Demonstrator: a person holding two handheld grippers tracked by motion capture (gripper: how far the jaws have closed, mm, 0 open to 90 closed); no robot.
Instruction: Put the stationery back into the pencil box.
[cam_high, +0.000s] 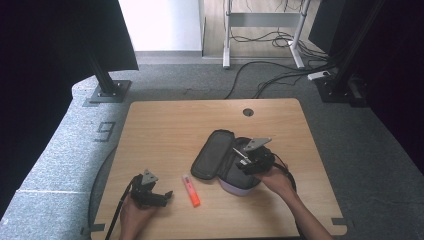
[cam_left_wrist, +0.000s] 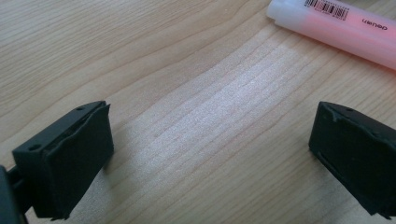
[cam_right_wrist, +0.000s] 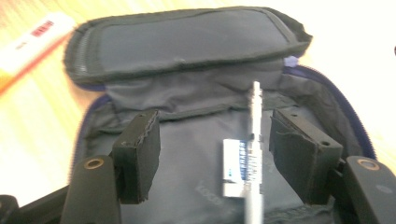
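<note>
The open grey pencil case (cam_high: 225, 160) lay on the wooden table (cam_high: 165, 125), the right gripper (cam_right_wrist: 212, 161) over its mouth, jaws apart beside a silver pen (cam_right_wrist: 254, 154), while the left gripper (cam_left_wrist: 210, 154), jaws apart, hovered left of the case near an orange highlighter (cam_high: 191, 190).

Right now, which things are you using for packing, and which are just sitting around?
Part of the job:
- open pencil case
- silver pen, over the case between the open right gripper
- orange highlighter, near the open left gripper

Just lying about:
- cables on the floor
- black stand base
- table's cable hole
</note>
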